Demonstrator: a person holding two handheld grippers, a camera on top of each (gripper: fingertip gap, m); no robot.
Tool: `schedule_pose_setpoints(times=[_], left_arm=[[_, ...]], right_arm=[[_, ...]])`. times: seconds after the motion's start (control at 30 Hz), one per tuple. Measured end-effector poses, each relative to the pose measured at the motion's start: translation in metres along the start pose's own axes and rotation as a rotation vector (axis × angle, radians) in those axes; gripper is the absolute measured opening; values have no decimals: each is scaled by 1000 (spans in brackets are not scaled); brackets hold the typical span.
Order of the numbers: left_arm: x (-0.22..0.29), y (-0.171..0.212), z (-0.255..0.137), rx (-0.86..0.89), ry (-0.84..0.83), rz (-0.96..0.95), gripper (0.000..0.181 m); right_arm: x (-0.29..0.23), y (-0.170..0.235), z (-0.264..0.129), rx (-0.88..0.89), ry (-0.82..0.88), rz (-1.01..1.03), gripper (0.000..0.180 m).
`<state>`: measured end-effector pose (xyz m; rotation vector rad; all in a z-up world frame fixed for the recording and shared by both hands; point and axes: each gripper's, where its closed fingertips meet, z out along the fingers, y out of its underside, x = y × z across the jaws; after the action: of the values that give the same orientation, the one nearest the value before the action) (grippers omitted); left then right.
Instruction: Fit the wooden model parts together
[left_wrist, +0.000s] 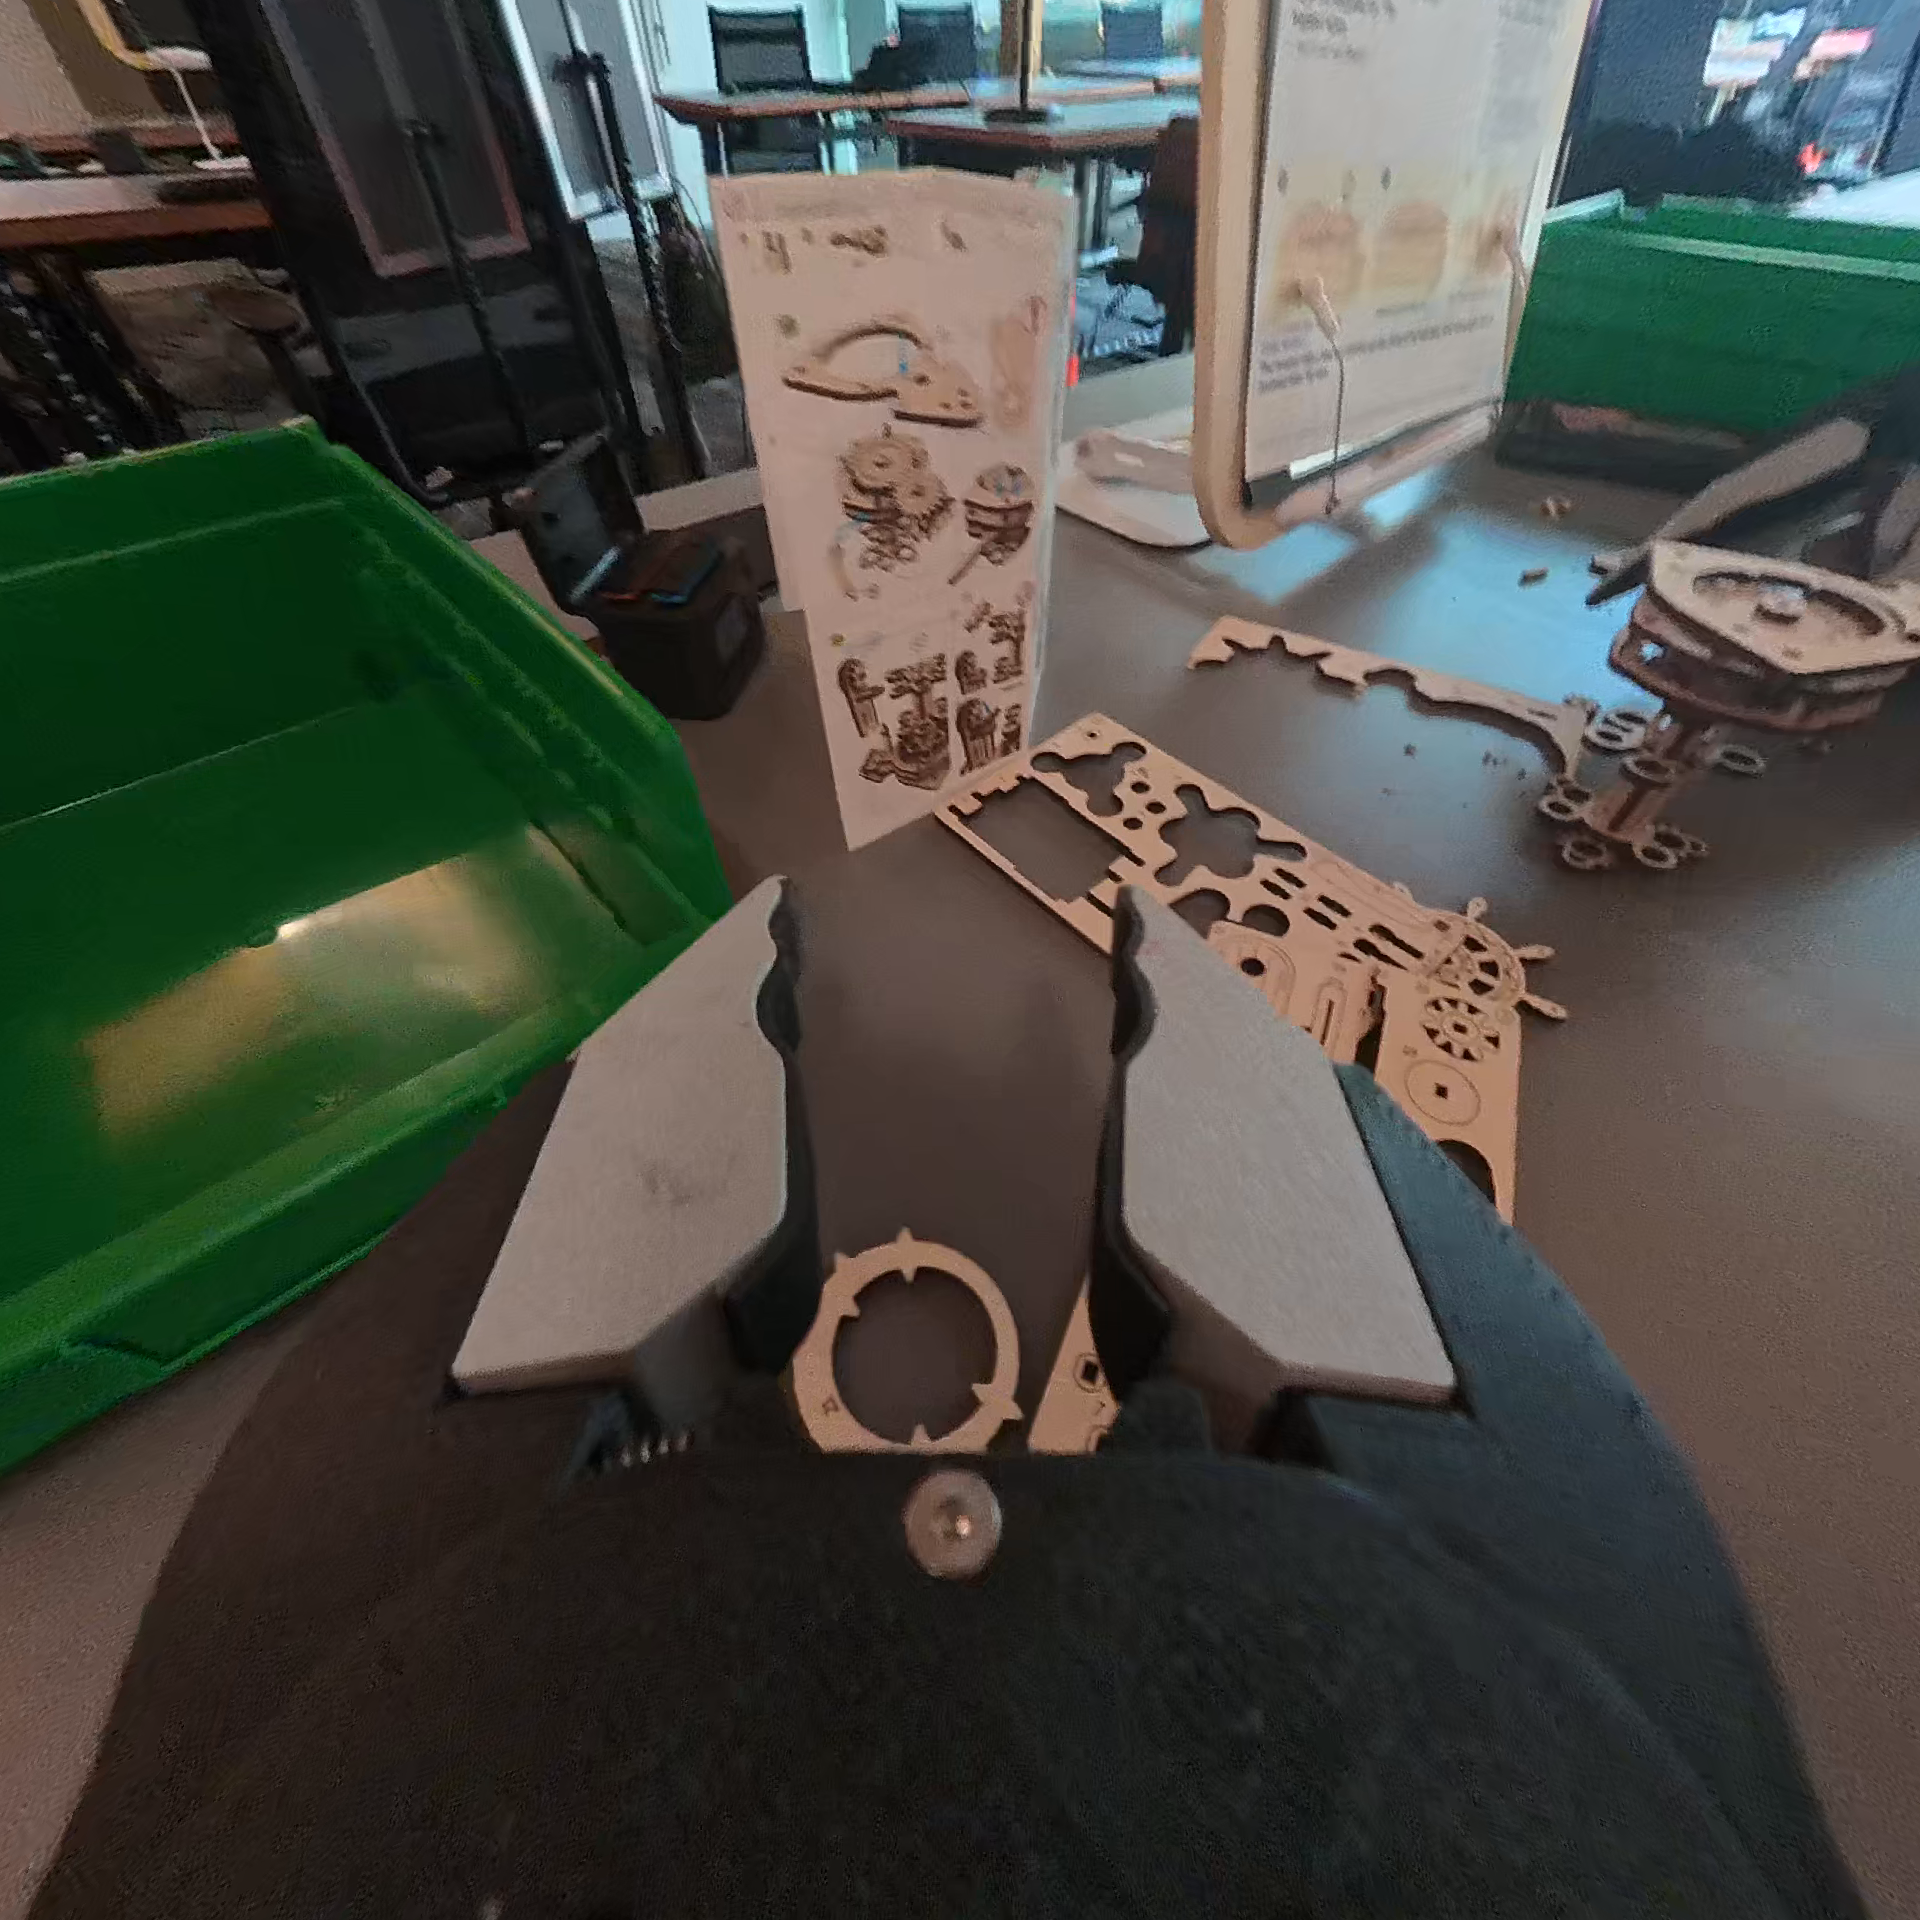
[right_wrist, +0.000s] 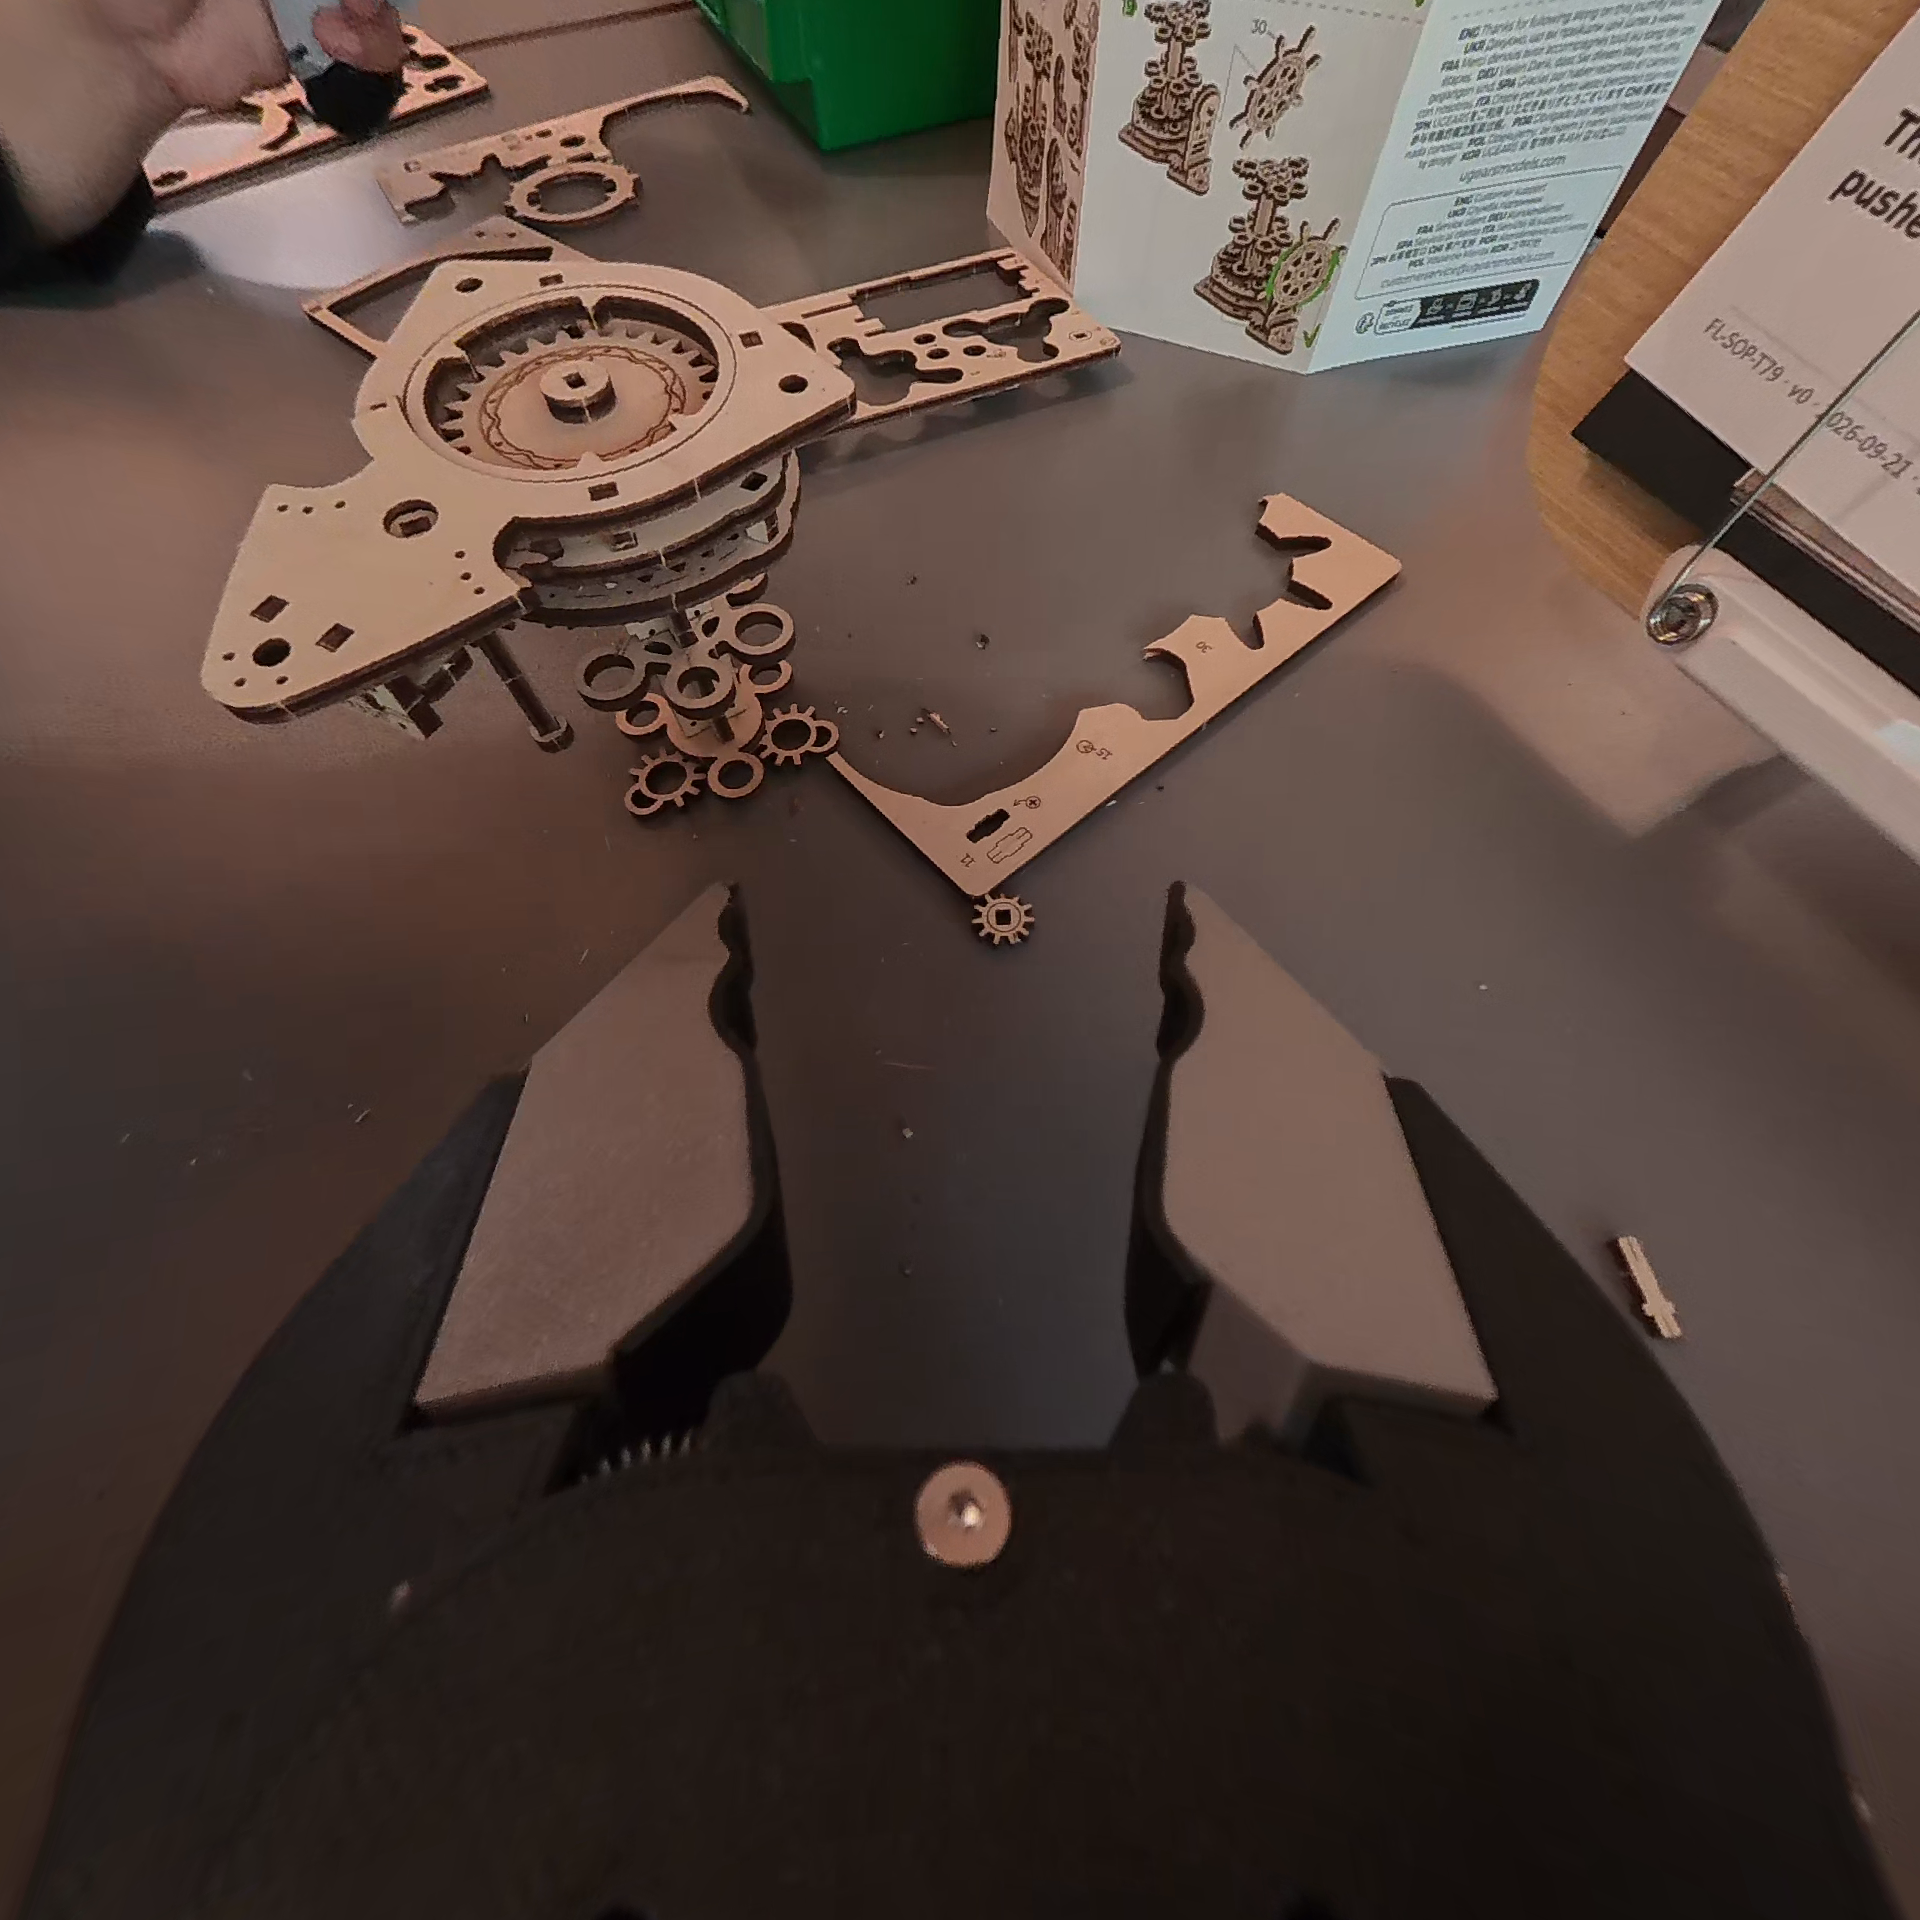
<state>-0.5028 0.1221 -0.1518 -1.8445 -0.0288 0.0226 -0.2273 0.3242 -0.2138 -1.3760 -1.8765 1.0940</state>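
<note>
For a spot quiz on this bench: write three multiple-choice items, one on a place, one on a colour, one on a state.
1. Where does the small gear lie?
A. inside the bin
B. at the corner of the offcut sheet
C. on top of the model

2. What colour is the bin?
A. green
B. red
C. grey

3. How is the right gripper?
A. shut on the gear
B. shut on nothing
C. open, empty

Key: 1 B, the gear sits on the table at the sheet's near corner. 2 A, its walls are bright green. 3 C, its fingers stand well apart with only bare table between.
</note>
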Motion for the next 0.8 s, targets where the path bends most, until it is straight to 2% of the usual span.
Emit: schedule_pose_setpoints(times=[0.17,0.3,0.37,0.63,0.8], left_arm=[[-7,-12,-9,80,-31,-5,59],[26,-17,-16,96,77,-22,73],[37,-12,-23,68,71,19,71],[75,43,-85,-145,74,-33,69],[67,85,-155,-273,-122,-11,65]], right_arm=[[3,-1,-1,9,21,0,77],[7,0,-2,7,67,-5,77],[9,0,-4,11,85,-7,77],[15,-3,-13,59,99,45,76],[15,-2,-15,63,97,51,75]])
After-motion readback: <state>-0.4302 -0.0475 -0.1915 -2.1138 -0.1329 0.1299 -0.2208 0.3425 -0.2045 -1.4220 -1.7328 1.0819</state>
